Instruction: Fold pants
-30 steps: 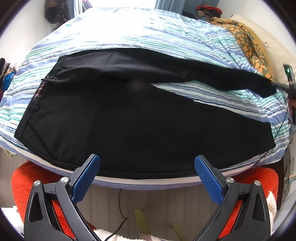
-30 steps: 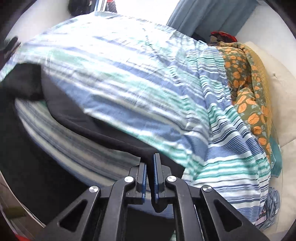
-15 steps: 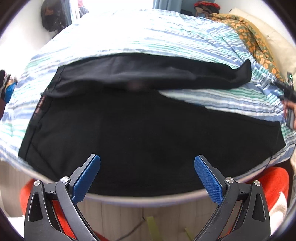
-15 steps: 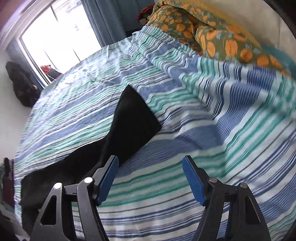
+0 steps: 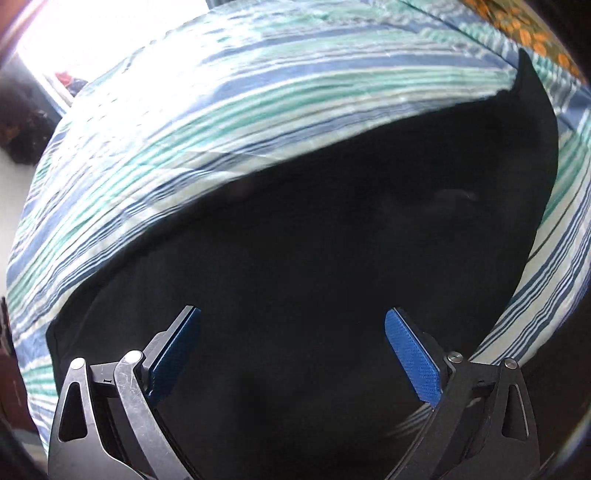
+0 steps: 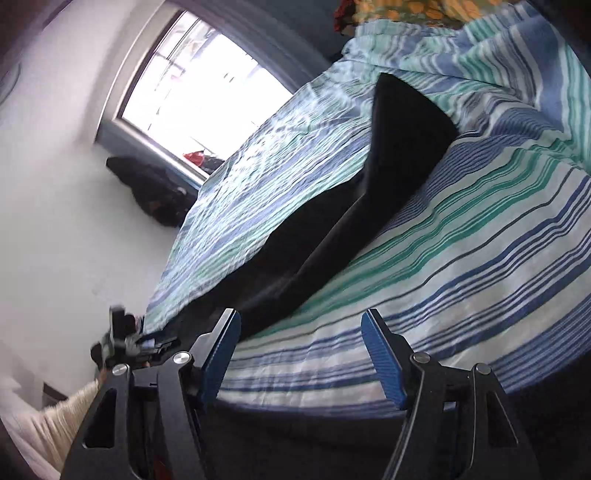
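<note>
On the striped bedsheet (image 6: 480, 229), black pants (image 5: 314, 258) lie loose; left gripper (image 5: 291, 354) spread, right gripper (image 6: 301, 354) closing empty, may snag sheet.

Inventory of materials, as I see them from my station:

- Pants (image 5: 314, 258): black cloth, matt, smooth, with a faint sheen along one fold in the right wrist view.
- Bed sheet (image 6: 461, 240): thin woven cloth, striped blue, green and white, finely crinkled, matt.
- Quilt (image 6: 406, 7): printed cloth, orange on olive, soft-looking.
- Left gripper (image 5: 291, 354): black matt plastic arms, one bare scratched metal link, shiny metal rivets, blue pads (image 5: 413, 362) with a fine ribbed texture.
- Right gripper (image 6: 301, 354): the same black matt plastic, metal rivets, ribbed blue pads (image 6: 384, 365).
- Window (image 6: 192, 85): clear glass in a smooth painted frame.
- Wall (image 6: 55, 184): plain matt white.
</note>
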`<state>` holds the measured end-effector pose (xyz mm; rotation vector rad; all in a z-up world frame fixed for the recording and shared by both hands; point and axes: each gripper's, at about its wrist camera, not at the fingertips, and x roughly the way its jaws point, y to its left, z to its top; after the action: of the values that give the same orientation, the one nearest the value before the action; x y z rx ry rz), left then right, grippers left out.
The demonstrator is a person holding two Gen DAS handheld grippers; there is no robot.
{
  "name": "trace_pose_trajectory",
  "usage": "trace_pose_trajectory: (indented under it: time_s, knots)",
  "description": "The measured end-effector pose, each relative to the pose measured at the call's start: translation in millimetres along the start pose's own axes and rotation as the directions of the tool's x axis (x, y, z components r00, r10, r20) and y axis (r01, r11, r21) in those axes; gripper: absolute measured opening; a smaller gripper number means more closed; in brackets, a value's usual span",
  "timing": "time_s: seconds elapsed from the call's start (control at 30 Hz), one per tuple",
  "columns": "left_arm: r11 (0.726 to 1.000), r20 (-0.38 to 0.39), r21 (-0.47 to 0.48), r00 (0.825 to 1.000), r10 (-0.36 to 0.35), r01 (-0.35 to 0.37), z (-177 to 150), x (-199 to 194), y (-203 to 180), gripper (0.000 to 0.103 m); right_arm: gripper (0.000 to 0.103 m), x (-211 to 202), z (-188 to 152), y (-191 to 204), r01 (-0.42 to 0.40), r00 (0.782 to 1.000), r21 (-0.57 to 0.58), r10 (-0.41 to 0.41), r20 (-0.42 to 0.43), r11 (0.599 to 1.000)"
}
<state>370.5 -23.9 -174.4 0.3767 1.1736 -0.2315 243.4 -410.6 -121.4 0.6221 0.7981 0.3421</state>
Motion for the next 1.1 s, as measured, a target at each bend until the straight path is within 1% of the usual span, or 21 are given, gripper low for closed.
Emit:
trace_pose_trajectory:
  time_s: [0.07, 0.17, 0.27, 0.33, 0.37, 0.43, 0.47, 0.53, 0.6, 0.63, 0.67, 0.73, 0.8, 0.83, 0.9, 0.93, 0.97, 1.0, 1.03, 1.07, 1.1]
  knots:
    - [0.996, 0.019, 0.048, 0.997, -0.077, 0.076, 14.3, 7.3, -25.6, 0.099, 0.069, 2.3, -10.4, -3.7, -0.042, 0.999, 0.02, 0.042, 0.021, 0.999]
    - [0.977, 0.012, 0.079, 0.98, -0.201, 0.199, 57.1, 25.4, -71.6, 0.099, 0.069, 5.7, -12.9, -23.5, -0.069, 0.995, 0.085, 0.063, 0.078, 0.994]
    - [0.972, 0.034, 0.101, 0.976, -0.216, 0.212, 103.9, 45.0, -115.5, 0.1, 0.069, 12.5, -3.4, -43.2, -0.089, 0.993, 0.169, 0.076, 0.086, 0.982]
    - [0.971, 0.055, 0.098, 0.973, -0.226, 0.22, 131.5, 51.5, -137.8, 0.1, 0.069, 18.0, 9.8, -52.4, -0.145, 0.987, 0.2, 0.126, 0.101, 0.969]
    - [0.971, 0.066, 0.09, 0.972, -0.227, 0.221, 140.8, 53.4, -144.4, 0.1, 0.069, 20.6, 18.6, -60.4, -0.186, 0.98, 0.235, 0.162, 0.12, 0.954]
    - [0.976, 0.088, 0.065, 0.973, -0.213, 0.208, 151.7, 57.4, -148.4, 0.1, 0.069, 31.3, 37.5, -81.5, -0.287, 0.955, 0.322, 0.243, 0.168, 0.902]
    - [0.977, 0.096, 0.048, 0.973, -0.209, 0.206, 152.9, 58.7, -148.1, 0.1, 0.069, 38.6, 46.9, -92.1, -0.305, 0.95, 0.36, 0.254, 0.181, 0.882]
    - [0.975, 0.119, 0.021, 0.967, -0.224, 0.223, 149.4, 61.9, -140.6, 0.1, 0.069, 56.4, 65.7, -114.4, -0.274, 0.959, 0.41, 0.214, 0.188, 0.87]
    - [0.971, 0.148, 0.022, 0.96, -0.237, 0.236, 143.5, 64.2, -134.8, 0.101, 0.067, 76.7, 80.0, -130.8, -0.249, 0.966, 0.446, 0.191, 0.172, 0.859]
    - [0.97, 0.16, 0.022, 0.957, -0.243, 0.243, 140.2, 66.1, -131.4, 0.101, 0.057, 85.7, 83.6, -134.9, -0.212, 0.976, 0.467, 0.16, 0.149, 0.859]
    - [0.969, 0.172, 0.019, 0.953, -0.247, 0.248, 138.6, 68.0, -129.9, 0.102, 0.051, 93.1, 86.5, -137.9, -0.172, 0.983, 0.479, 0.123, 0.133, 0.861]
    - [0.968, 0.195, 0.014, 0.949, -0.248, 0.25, 136.6, 71.5, -131.8, 0.103, 0.047, 99.7, 89.1, -142.5, -0.147, 0.984, 0.494, 0.077, 0.16, 0.857]
    - [0.967, 0.215, 0.01, 0.944, -0.252, 0.256, 133.2, 71.3, -131.6, 0.103, 0.04, 104.7, 86.4, -144.6, -0.096, 0.985, 0.515, 0.007, 0.173, 0.852]
    - [0.965, 0.221, 0.005, 0.941, -0.257, 0.262, 132.9, 71.3, -130.7, 0.103, 0.03, 107.1, 85.9, -145.4, -0.058, 0.986, 0.52, -0.031, 0.161, 0.852]
    - [0.961, 0.232, -0.004, 0.935, -0.269, 0.277, 131.9, 72.1, -128.0, 0.103, 0.019, 104.9, 82.5, -143.7, -0.008, 0.987, 0.547, -0.08, 0.138, 0.837]
    - [0.959, 0.238, -0.006, 0.932, -0.273, 0.282, 129.7, 70.4, -129.6, 0.102, 0.02, 102.5, 79.9, -140.4, 0.017, 0.988, 0.562, -0.1, 0.117, 0.827]
    - [0.959, 0.244, -0.008, 0.93, -0.274, 0.284, 128.6, 71.2, -129.3, 0.102, 0.023, 97.9, 77.3, -137.5, 0.03, 0.989, 0.579, -0.107, 0.099, 0.815]
    - [0.959, 0.25, -0.009, 0.929, -0.272, 0.283, 129.0, 71.2, -129.0, 0.103, 0.028, 93.2, 79.1, -135.5, 0.017, 0.991, 0.59, -0.09, 0.095, 0.807]
    - [0.96, 0.256, -0.008, 0.929, -0.269, 0.28, 128.7, 71.1, -125.2, 0.103, 0.043, 86.6, 78.2, -138.0, -0.016, 0.992, 0.586, -0.06, 0.11, 0.81]
    - [0.96, 0.26, -0.007, 0.928, -0.268, 0.279, 116.8, 68.0, -113.4, 0.103, 0.055, 86.3, 79.4, -135.5, -0.039, 0.991, 0.577, -0.041, 0.126, 0.816]
    - [0.961, 0.262, -0.007, 0.928, -0.265, 0.276, 118.4, 68.8, -115.7, 0.102, 0.06, 86.7, 82.5, -134.4, -0.045, 0.99, 0.57, -0.039, 0.135, 0.821]
